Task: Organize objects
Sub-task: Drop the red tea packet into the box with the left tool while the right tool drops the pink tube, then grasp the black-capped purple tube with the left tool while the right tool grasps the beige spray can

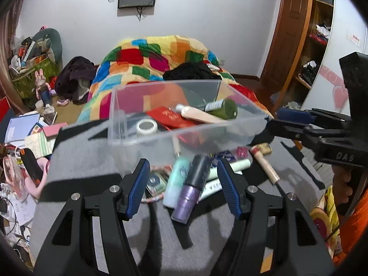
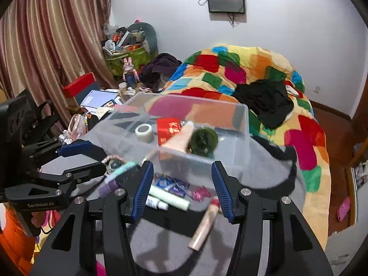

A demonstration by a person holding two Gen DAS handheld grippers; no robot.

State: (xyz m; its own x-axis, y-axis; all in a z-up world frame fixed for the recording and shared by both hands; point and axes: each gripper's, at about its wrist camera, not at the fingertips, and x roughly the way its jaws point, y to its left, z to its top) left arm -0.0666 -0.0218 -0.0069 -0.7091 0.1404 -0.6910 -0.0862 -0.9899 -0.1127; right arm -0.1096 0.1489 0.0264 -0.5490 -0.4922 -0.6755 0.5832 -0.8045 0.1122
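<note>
A clear plastic bin (image 1: 184,115) sits on a grey felt mat (image 1: 92,151) that covers the desk, with a bed under a bright patchwork quilt (image 1: 161,55) behind it. Inside the bin lie a roll of clear tape (image 1: 146,126), a red envelope (image 1: 171,116), a beige tube (image 1: 197,113) and a dark green bottle (image 1: 224,107) on its side.

On the mat in front of the bin, loose toiletries lie in a small heap: a purple bottle with a dark cap (image 1: 189,192), a pale mint bottle (image 1: 175,185) just beside it, white tubes (image 2: 169,198), a blue packet (image 2: 171,185) and a beige stick with a red band (image 2: 204,224) a little apart to the right.

The left claw (image 1: 181,184) hangs over the heap with its blue pads spread; the purple and mint bottles show between them, but the pads press on nothing. The right claw (image 2: 182,188) is also spread and empty, its pads standing either side of the white tubes and blue packet, above the mat near the bin's front wall.
</note>
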